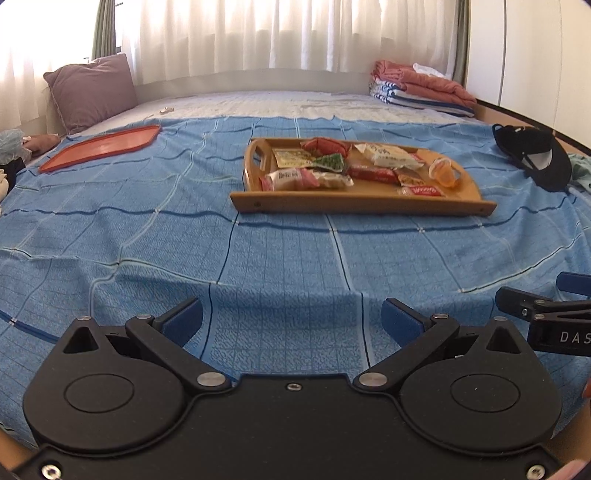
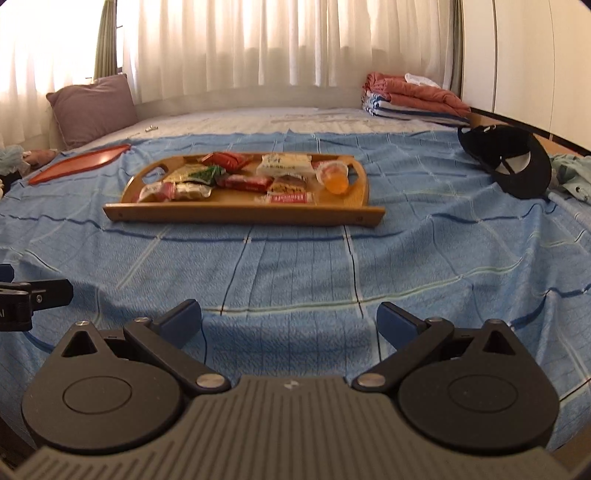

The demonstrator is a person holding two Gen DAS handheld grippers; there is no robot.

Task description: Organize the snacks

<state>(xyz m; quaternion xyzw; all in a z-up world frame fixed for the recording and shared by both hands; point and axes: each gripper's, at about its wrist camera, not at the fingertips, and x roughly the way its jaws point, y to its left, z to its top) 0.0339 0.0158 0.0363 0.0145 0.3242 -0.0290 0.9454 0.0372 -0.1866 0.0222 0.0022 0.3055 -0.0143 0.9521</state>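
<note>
While both the left gripper [image 1: 291,317] and right gripper [image 2: 289,319] gape empty over woven blue cloth [image 1: 280,258], crinkly snack packets [image 2: 243,181] fill the rectangular wooden tray [image 2: 243,214] at twelve o'clock.

A home bedroom: a bed [image 1: 288,258] under a blue checked cover, a pillow [image 1: 90,90], folded blankets [image 1: 421,90], curtained windows [image 1: 258,33].

Between my left gripper [image 1: 291,317], my right gripper [image 2: 288,317] and the wooden tray [image 2: 243,214] lies open blue bedspread [image 2: 295,266], nothing on it. Both my jaws stand wide apart. Left of the tray the cloth runs bare to the red tray [image 1: 99,147]. On the right, a black cap [image 2: 506,162] sits near the tray's end, perhaps narrowing that side.
</note>
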